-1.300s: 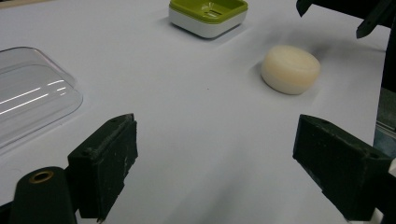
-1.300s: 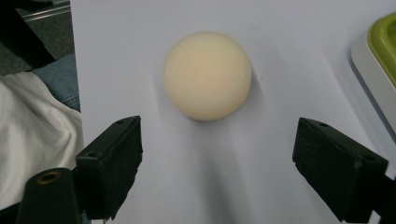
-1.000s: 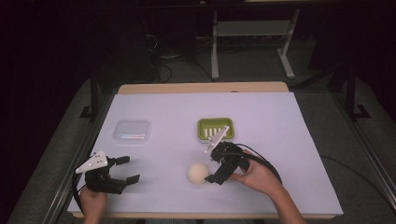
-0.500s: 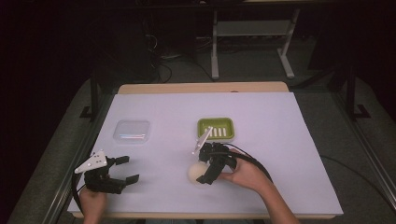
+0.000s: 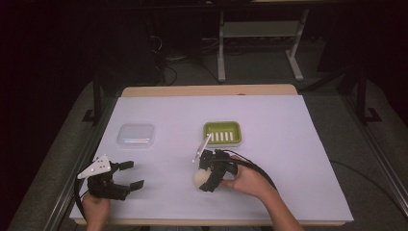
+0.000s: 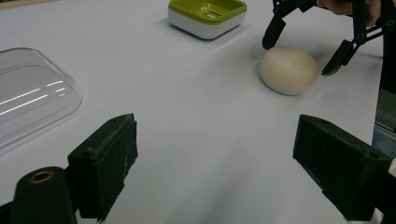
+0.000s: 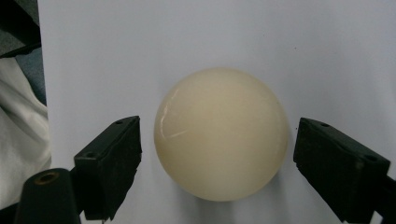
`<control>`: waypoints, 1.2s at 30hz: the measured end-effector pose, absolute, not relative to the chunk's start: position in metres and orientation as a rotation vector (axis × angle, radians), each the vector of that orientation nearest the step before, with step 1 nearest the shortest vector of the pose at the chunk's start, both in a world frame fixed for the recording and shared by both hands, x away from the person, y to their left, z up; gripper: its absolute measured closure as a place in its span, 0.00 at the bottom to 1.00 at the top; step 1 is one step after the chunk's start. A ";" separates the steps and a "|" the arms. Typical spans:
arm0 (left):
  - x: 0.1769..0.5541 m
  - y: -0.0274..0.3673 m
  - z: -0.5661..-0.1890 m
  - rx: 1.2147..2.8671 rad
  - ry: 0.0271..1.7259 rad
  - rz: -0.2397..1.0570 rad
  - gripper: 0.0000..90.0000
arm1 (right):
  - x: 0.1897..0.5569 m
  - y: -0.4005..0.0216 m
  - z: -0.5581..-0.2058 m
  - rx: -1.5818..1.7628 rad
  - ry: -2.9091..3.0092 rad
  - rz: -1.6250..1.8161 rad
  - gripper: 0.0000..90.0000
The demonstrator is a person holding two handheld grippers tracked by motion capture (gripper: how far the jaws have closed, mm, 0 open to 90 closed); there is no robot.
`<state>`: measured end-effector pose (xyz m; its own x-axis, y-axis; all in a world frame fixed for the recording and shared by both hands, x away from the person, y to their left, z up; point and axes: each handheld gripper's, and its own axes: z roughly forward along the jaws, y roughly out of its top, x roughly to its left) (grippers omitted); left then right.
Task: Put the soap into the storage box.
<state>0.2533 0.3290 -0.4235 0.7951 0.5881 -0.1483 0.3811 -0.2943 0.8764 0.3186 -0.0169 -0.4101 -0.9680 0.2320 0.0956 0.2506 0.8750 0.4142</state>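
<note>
Right gripper view: your right gripper (image 7: pixel 219 154) spread wide, jaws flanking the cream rounded soap bar (image 7: pixel 221 133), no contact | left gripper (image 6: pixel 229 172) gaping, empty, soap ahead-right.

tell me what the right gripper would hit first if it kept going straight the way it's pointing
Probably the round cream-coloured soap bar. The right gripper is open, with a black jaw on either side of the bar and a gap at each side. Going on, it would straddle the bar and then likely meet the white table cover beneath.
</note>
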 end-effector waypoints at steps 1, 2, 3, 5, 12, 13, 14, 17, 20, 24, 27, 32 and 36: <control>0.253 0.329 -0.424 1.921 0.731 0.244 0.15 | 0.319 -0.016 -0.411 -0.380 -3.004 -0.671 0.16; 0.253 0.329 -0.424 1.921 0.730 0.244 0.15 | 0.319 -0.015 -0.412 -0.377 -3.006 -0.668 0.16; 0.254 0.329 -0.423 1.924 0.727 0.245 0.15 | 0.318 -0.014 -0.412 -0.374 -3.007 -0.660 0.16; 0.254 0.329 -0.423 1.927 0.725 0.246 0.15 | 0.319 -0.012 -0.414 -0.368 -3.009 -0.650 0.16; 0.254 0.329 -0.424 1.924 0.727 0.244 0.15 | 0.320 -0.011 -0.417 -0.370 -3.010 -0.631 0.16; 0.254 0.328 -0.424 1.924 0.727 0.244 0.15 | 0.320 -0.011 -0.417 -0.373 -3.011 -0.631 0.16; 0.254 0.328 -0.423 1.926 0.727 0.244 0.15 | 0.321 -0.011 -0.418 -0.372 -3.012 -0.632 0.17; 0.254 0.328 -0.424 1.927 0.727 0.241 0.15 | 0.320 -0.009 -0.419 -0.367 -3.015 -0.616 0.17; 0.254 0.328 -0.424 1.933 0.728 0.239 0.15 | 0.321 -0.007 -0.421 -0.360 -3.013 -0.608 0.17; 0.254 0.328 -0.424 1.929 0.729 0.241 0.15 | 0.321 -0.006 -0.423 -0.343 -3.020 -0.590 0.21; 0.254 0.328 -0.424 1.929 0.728 0.241 0.15 | 0.320 -0.006 -0.424 -0.344 -3.019 -0.580 0.23; 0.254 0.329 -0.424 1.922 0.732 0.238 0.15 | 0.320 -0.007 -0.423 -0.328 -3.030 -0.584 0.26; 0.254 0.330 -0.424 1.920 0.735 0.234 0.15 | 0.321 -0.007 -0.422 -0.329 -3.029 -0.577 0.26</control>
